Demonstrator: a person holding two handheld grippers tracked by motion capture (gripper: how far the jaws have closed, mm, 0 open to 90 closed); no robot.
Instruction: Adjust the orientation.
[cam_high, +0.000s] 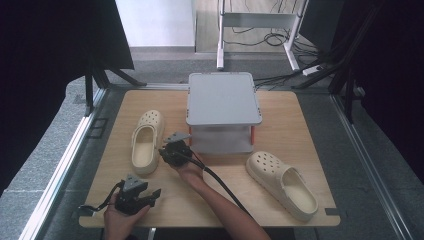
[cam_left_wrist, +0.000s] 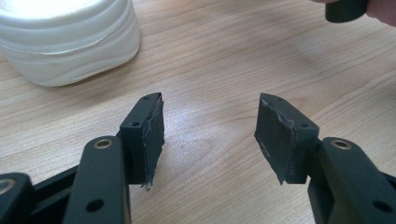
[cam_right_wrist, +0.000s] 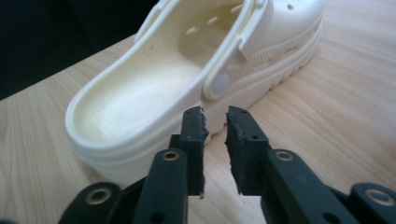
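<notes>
The cream foam clog (cam_high: 146, 142) lies on the left of the light wooden table (cam_high: 280, 115), long axis running away from the person, toe pointing far. The right gripper (cam_high: 167, 150) sits beside it, jaws slightly parted, gripping nothing. The left gripper (cam_high: 150, 196) is wide open, empty.

Black grippers — 2 screw-holed fingers (cam_left_wrist: 144, 126) each, grey 3-cornered plates, trailing black cables.

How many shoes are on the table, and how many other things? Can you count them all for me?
Cream clog shoes: 2, left clog and right clog
Grey shelf stand: 1
Handheld grippers: 2, left gripper and right gripper
Total: 5
</notes>
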